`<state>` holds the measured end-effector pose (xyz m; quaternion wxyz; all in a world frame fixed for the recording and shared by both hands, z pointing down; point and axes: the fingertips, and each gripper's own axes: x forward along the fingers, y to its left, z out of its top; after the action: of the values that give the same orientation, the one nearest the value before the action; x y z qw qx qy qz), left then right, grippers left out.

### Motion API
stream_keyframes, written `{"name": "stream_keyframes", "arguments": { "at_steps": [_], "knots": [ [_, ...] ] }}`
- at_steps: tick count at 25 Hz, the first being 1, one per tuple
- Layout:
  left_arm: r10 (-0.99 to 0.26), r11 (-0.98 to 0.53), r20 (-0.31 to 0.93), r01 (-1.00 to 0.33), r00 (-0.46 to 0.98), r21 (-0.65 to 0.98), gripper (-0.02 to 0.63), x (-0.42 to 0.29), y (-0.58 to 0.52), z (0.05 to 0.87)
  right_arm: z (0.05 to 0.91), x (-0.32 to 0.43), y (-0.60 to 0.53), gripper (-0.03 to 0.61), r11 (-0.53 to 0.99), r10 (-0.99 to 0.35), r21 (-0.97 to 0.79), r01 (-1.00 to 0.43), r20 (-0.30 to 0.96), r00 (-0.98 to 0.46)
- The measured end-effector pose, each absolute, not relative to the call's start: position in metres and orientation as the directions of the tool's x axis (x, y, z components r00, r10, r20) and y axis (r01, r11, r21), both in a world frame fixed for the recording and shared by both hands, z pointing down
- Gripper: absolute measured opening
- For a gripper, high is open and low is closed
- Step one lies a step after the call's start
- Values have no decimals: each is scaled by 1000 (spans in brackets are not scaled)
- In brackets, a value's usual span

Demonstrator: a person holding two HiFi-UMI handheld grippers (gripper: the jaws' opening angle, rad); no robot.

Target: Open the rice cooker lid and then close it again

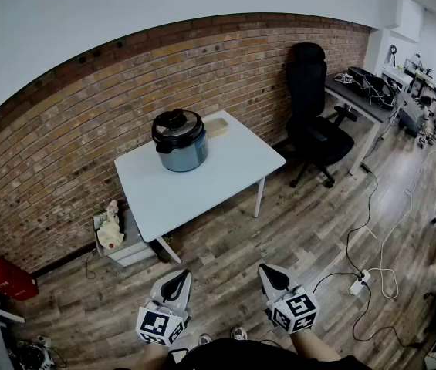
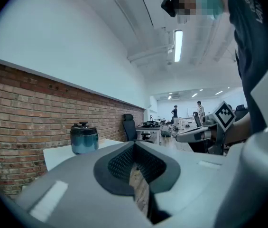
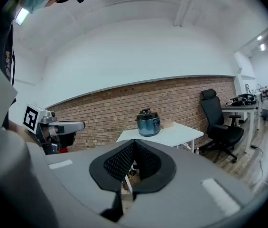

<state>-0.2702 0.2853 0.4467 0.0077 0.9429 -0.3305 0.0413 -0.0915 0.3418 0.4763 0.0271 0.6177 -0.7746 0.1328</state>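
Note:
A blue rice cooker (image 1: 180,141) with a shut black lid (image 1: 177,124) stands on a white table (image 1: 225,172) against the brick wall. It also shows far off in the left gripper view, rice cooker (image 2: 84,137), and in the right gripper view, rice cooker (image 3: 148,123). Both grippers are held low near the person's body, well short of the table. My left gripper (image 1: 175,280) is shut with nothing in it, and so is my right gripper (image 1: 270,273). From each gripper view the other gripper is seen beside it.
A black office chair (image 1: 314,122) stands right of the table, with a cluttered desk (image 1: 364,91) behind it. Cables and a power strip (image 1: 358,284) lie on the wooden floor at right. A red basket (image 1: 9,278) and a small box with a bag (image 1: 113,233) sit by the wall at left.

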Motion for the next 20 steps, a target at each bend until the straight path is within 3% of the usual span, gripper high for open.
{"name": "stream_keyframes", "arguments": {
  "at_steps": [12, 14, 17, 20],
  "knots": [
    [-619, -784, 49, -620, 784, 17, 3, -285, 286, 446, 476, -111, 329, 5, 223, -950, -181, -958, 178, -255],
    [-625, -779, 35, -626, 780, 33, 148, -284, 285, 445, 473, -110, 325, 14, 240, -952, -208, -948, 143, -272],
    [-657, -752, 38, -658, 753, 34, 217, -286, 281, 449, 476, -105, 319, 293, 241, -953, -248, -938, 123, -277],
    [-688, -722, 45, -690, 724, 51, 311, -288, 277, 456, 479, -98, 315, 405, 236, -956, -249, -939, 112, -270]
  ]
}}
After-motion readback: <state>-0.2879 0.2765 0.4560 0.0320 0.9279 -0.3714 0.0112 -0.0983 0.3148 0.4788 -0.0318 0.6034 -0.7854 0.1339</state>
